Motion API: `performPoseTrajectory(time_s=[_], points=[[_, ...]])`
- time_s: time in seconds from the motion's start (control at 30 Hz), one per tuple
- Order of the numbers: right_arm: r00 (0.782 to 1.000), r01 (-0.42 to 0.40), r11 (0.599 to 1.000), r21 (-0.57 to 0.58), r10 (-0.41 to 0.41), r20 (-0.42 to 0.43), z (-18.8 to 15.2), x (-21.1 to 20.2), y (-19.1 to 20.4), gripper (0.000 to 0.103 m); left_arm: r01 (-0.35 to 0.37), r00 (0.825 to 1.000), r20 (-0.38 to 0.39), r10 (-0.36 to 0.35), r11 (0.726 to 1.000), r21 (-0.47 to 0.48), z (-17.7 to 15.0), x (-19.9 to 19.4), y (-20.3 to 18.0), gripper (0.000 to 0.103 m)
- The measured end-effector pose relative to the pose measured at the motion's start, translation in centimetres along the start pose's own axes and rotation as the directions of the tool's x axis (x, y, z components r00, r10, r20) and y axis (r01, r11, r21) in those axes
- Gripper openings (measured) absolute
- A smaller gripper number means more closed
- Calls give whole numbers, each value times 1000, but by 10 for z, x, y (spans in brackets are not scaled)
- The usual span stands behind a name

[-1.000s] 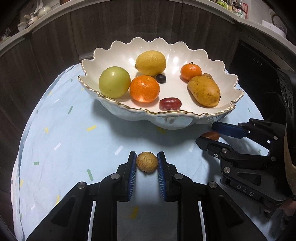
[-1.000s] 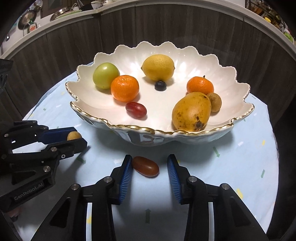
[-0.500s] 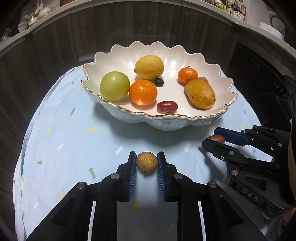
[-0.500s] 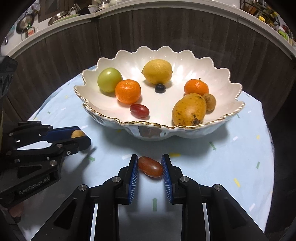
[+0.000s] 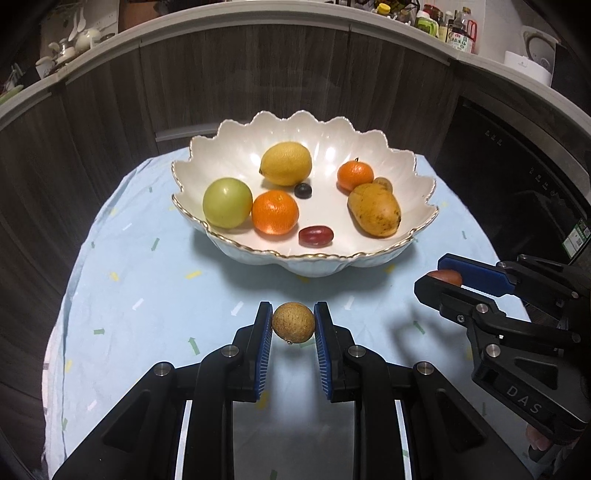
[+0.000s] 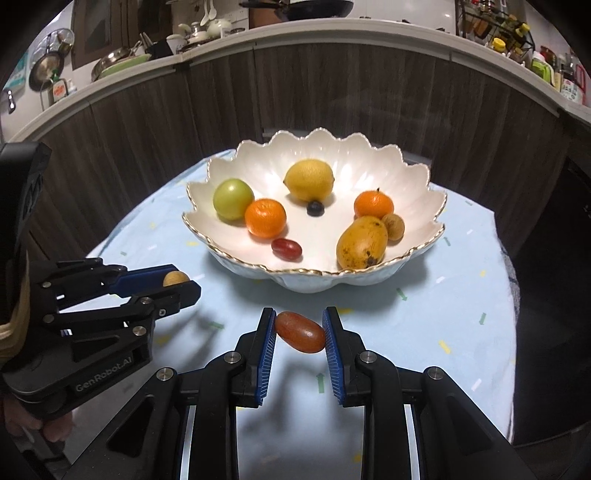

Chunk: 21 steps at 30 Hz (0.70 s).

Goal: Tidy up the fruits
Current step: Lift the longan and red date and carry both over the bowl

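Fruits fill a scalloped white bowl (image 5: 424,192) with a gold rim, set on a pale blue tablecloth (image 5: 147,288), while two more are held above the cloth in front of it. At the 9 o'clock side of the bowl sits a green apple (image 5: 227,202), with an orange (image 5: 275,212) touching its right flank. A lemon (image 5: 285,163) lies toward 12 o'clock, its long axis running left to right, and a dark blueberry (image 5: 303,190) rests just in front of it. A red grape tomato (image 5: 316,235) lies near the 6 o'clock rim, lengthwise across the bowl. At 3 o'clock a small mandarin (image 5: 355,176) touches a mango (image 5: 373,209), whose long axis slants from upper left to lower right; a longan (image 5: 383,183) is tucked behind it.

Left gripper (image 5: 293,326), level and pointing at the bowl's 6 o'clock rim, is clamped on a round, tan longan fruit (image 5: 293,324) between its blue pads (image 5: 264,347), the fruit clear of the cloth. Right gripper (image 6: 300,332), held beside it and also aimed at the bowl, pinches an oblong reddish-brown tomato (image 6: 300,332) whose long axis tilts from upper left down to lower right across the jaws. A kitchen counter (image 6: 332,33) crowded with pans and bottles curves behind dark wood panels.
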State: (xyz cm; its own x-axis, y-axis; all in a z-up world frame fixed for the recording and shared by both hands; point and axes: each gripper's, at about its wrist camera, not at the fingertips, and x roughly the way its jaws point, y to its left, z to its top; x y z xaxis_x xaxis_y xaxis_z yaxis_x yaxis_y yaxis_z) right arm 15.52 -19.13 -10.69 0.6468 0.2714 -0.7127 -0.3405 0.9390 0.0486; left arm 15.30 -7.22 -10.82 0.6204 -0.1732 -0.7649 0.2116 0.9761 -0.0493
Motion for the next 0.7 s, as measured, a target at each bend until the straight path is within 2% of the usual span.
performPoseTrajectory(time_s=[0.33, 0.7], points=[[999, 11, 1000, 21, -12, 43, 15, -27, 5, 27, 8, 999, 32, -8, 1000, -7, 14, -22, 3, 23], [994, 36, 999, 33, -39, 104, 51, -46, 6, 27, 16, 997, 77, -16, 1000, -8, 48, -34, 8, 23]])
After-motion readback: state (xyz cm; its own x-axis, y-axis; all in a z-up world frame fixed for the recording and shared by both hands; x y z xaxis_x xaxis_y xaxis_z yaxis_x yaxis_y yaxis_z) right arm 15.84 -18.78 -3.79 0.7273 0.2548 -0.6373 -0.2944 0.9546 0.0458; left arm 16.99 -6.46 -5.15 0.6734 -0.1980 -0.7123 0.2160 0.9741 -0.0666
